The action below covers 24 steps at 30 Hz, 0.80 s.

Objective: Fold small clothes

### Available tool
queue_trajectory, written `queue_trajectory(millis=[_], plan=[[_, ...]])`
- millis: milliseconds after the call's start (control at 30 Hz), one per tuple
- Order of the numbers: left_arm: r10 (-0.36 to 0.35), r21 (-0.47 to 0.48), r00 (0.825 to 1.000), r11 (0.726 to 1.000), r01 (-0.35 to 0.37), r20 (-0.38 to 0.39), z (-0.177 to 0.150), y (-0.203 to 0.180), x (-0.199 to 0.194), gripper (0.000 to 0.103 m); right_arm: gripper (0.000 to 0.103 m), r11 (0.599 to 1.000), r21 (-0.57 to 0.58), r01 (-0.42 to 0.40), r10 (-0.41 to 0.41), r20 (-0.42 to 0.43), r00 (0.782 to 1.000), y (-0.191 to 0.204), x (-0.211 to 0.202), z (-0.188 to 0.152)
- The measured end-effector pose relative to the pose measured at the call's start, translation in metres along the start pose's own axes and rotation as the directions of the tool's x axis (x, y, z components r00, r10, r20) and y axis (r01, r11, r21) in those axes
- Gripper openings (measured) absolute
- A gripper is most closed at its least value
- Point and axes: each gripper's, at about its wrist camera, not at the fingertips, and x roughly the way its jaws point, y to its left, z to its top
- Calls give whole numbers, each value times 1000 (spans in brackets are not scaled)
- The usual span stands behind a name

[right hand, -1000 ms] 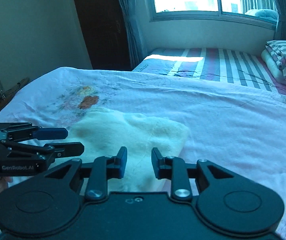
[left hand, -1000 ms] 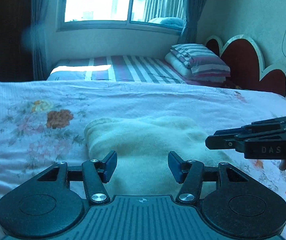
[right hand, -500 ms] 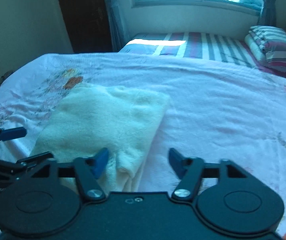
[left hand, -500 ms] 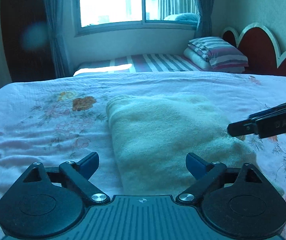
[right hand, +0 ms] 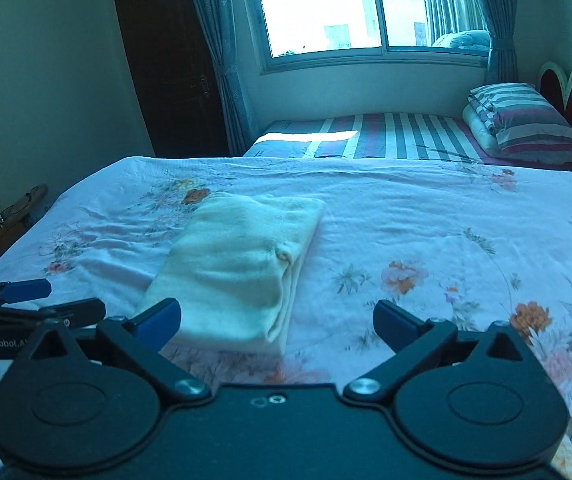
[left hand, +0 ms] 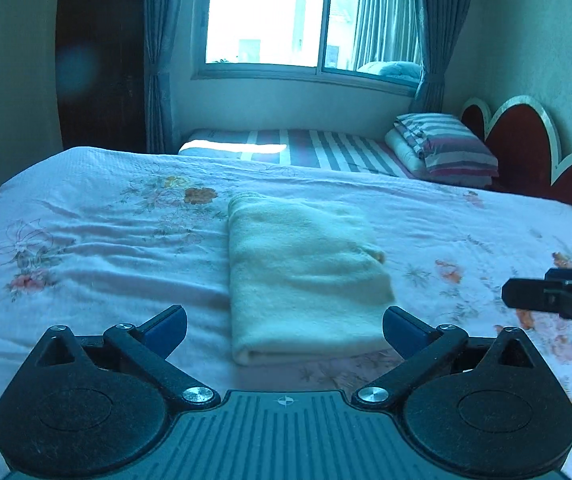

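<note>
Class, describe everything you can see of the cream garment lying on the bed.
The cream garment is soft, fuzzy knit-like cloth, folded into a neat, thick rectangle with stacked layers showing along its near and right edges. A small opening with a tan spot sits on its right side. It lies flat on the floral bedsheet, long side running away from the cameras. Neither the left gripper nor the right gripper touches it; both are open.

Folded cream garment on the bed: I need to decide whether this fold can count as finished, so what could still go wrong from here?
1. The cream garment shows a small bump and loose layered edges on its right side; they may spring open.
2. The floral bedsheet beneath is wrinkled, so the stack may settle unevenly.
3. Both the left gripper and right gripper are open near its front edge; a careless move could snag it.
</note>
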Motion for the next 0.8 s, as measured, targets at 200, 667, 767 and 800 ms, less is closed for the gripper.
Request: queue_trajectory(millis=[200, 667, 767, 800], plan=[[-52, 22, 996, 999, 50, 75, -22, -23, -92, 103, 103, 997, -10, 73, -72, 37, 997, 21, -87, -25], [-84, 38, 981, 996, 78, 176, -40, -37, -194, 103, 103, 989, -24, 145, -140, 141, 980, 46, -180, -49], [-77, 25, 980, 997, 74, 185, -41, -34, -201, 103, 103, 988, -26, 150, -144, 151, 978, 47, -185, -48], [-70, 27, 981, 997, 66, 181, -41, -34, -202, 103, 103, 988, -25, 150, -144, 154, 978, 47, -186, -47]])
